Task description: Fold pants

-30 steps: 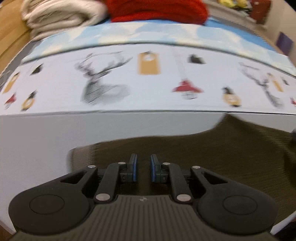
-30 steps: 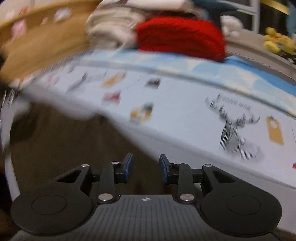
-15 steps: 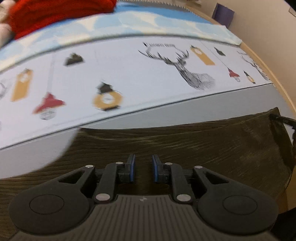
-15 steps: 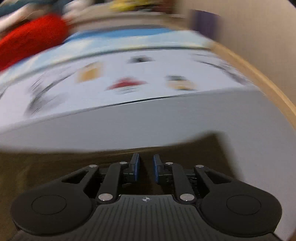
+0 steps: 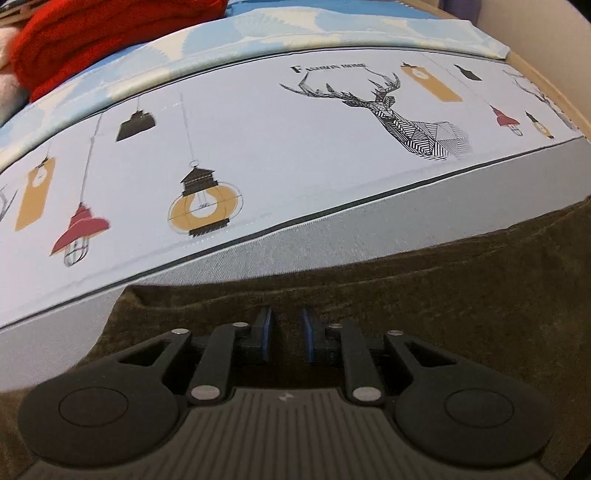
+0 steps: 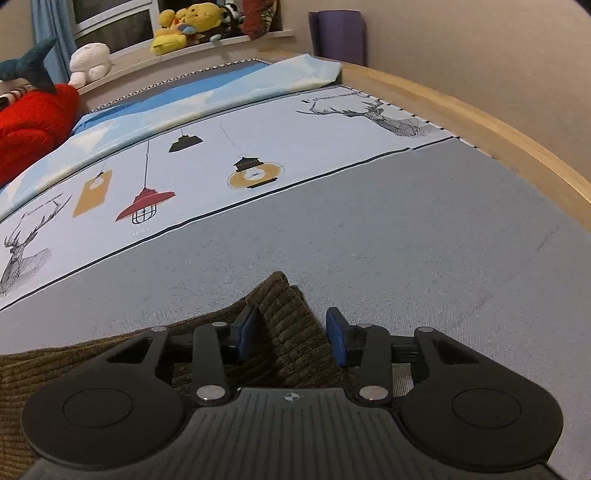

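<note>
The pants [image 5: 443, 302], of dark olive-brown corduroy, are spread on the grey band of the bed sheet [image 6: 406, 229]. In the left wrist view the cloth is seen from 3 o'clock down to 7 o'clock, its upper edge running just below the sheet's dark piping line. The left gripper [image 5: 285, 334] is lowered over this cloth; its jaws are held slightly apart, and whether cloth is pinched between the blue pads cannot be told.

In the right wrist view a corner of the pants [image 6: 284, 317] is seen rising in a ridge between the fingers of the right gripper [image 6: 291, 332]. The jaws there are opening: the right pad stands clear of the fabric, while the left pad is partly hidden behind the fold.

Beyond the grey band, lamps and deer heads are printed on the sheet. A red blanket [image 6: 33, 125] is seen at 10 o'clock, plush toys [image 6: 184, 22] on the ledge at 11 o'clock, and a wooden bed frame [image 6: 498, 129] at 2 o'clock.
</note>
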A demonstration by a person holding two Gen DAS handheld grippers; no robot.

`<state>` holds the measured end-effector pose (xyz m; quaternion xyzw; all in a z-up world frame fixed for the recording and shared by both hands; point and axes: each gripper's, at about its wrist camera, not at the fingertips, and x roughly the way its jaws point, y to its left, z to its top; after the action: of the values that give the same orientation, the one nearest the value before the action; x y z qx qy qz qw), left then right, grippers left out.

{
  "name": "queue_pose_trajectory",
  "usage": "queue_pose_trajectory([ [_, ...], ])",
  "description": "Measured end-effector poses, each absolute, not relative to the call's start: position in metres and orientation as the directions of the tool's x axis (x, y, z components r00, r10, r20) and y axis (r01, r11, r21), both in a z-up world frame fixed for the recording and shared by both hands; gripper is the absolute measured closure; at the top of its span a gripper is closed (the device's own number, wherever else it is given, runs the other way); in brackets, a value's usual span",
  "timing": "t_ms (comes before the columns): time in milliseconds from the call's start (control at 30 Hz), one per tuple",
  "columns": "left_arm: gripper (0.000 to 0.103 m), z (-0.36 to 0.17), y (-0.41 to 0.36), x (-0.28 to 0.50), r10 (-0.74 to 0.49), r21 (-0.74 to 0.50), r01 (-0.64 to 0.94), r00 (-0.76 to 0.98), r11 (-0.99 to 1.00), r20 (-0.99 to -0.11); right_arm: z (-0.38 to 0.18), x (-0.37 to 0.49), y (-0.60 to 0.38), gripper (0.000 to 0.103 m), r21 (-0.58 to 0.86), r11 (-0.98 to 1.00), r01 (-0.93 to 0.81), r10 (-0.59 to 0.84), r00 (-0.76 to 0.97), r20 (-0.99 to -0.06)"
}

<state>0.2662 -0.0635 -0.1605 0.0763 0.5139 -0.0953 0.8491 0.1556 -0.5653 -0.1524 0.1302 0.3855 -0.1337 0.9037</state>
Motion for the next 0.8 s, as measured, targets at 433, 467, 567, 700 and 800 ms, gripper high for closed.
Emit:
queue_pose_trajectory([
  [433, 0.066, -0.131, -0.097, 0.201, -0.193, 0.007, 0.394, 0.465, 0.919, -0.864, -0.05, 0.007, -0.596, 0.047, 0.415, 0.681, 0.604, -0.312, 0.752, -0.581],
  [467, 0.065, -0.119, -0.098, 0.19, -0.24, -0.019, 0.419, 0.48, 0.908, -0.844, -0.049, -0.011, -0.596, 0.047, 0.432, 0.663, 0.612, -0.31, 0.749, -0.585],
  [567, 0.063, -0.125, -0.106, 0.159, -0.253, 0.003, 0.478, 0.471, 0.879, -0.845, -0.059, -0.055, -0.594, 0.047, 0.488, 0.583, 0.649, -0.314, 0.734, -0.602],
  [700, 0.061, -0.163, -0.11, 0.119, -0.112, 0.134, 0.518, 0.415, 0.845, -0.903, -0.084, -0.09, -0.589, 0.047, 0.579, 0.448, 0.681, -0.249, 0.717, -0.651],
  [800, 0.059, -0.117, -0.096, 0.082, -0.205, 0.053, 0.484, 0.465, 0.874, -0.861, -0.097, -0.104, -0.582, 0.047, 0.586, 0.434, 0.685, -0.2, 0.707, -0.678],
])
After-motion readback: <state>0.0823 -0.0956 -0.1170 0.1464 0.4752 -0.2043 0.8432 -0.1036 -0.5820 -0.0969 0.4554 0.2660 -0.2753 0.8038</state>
